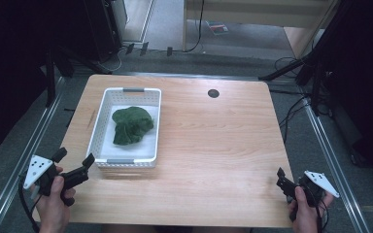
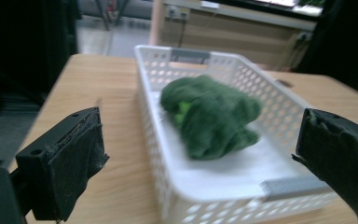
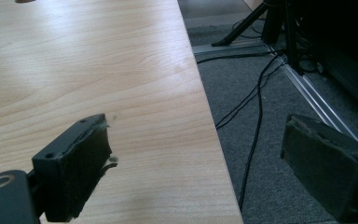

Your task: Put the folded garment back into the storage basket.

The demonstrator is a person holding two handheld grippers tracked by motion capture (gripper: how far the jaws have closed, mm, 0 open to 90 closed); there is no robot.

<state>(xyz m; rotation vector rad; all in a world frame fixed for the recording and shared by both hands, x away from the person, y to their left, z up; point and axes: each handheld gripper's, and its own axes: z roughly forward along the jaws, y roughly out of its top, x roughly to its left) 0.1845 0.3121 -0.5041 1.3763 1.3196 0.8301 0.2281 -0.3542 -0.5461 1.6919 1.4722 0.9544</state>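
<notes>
A white perforated basket (image 1: 97, 128) stands on the left half of the wooden table (image 1: 213, 145). In it lies a crumpled dark green cloth (image 1: 132, 125). My left gripper (image 1: 75, 158) hovers open at the basket's near left corner, held by a hand. In the left gripper view, the jaws stand wide apart around the basket (image 2: 168, 186), with the green cloth (image 2: 209, 116) ahead of the left gripper (image 2: 200, 121). My right gripper (image 1: 291, 178) is held at the table's near right corner, open and holding nothing. Through the right gripper (image 3: 196, 123) the table's right edge is seen.
A small black round grommet (image 1: 213, 93) sits in the tabletop at the back. Bare wood (image 3: 98, 70) spreads right of the basket. Off the right edge are grey floor, cables (image 3: 256, 107) and a metal rail. Dark stands flank the table.
</notes>
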